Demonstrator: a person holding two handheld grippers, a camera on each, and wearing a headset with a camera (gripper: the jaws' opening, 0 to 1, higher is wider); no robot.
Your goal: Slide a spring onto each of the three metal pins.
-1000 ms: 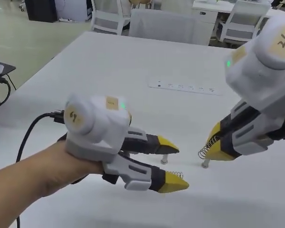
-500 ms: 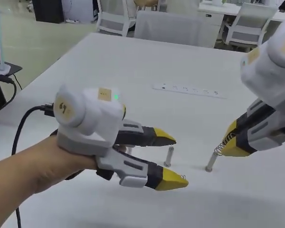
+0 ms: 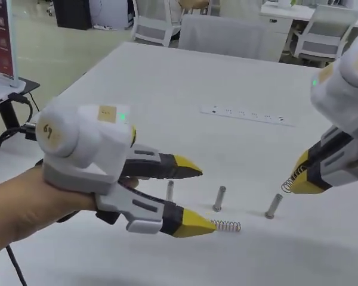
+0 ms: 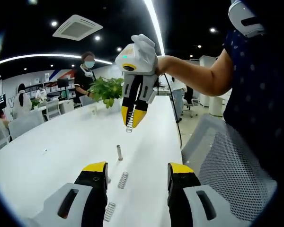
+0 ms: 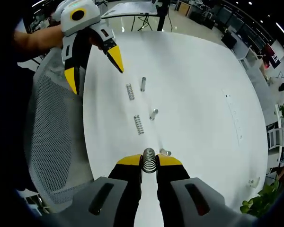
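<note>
A spring is sitting clamped between the jaws of the right gripper at the right edge of the head view, just up and right of the rightmost pin. A second spring is lying on the white table at lower centre, beside the left gripper, whose jaws are standing apart.

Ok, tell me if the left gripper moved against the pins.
Yes. Left gripper pulled back leftward; its tips, earlier past the middle pin, now stop short of it.
</note>
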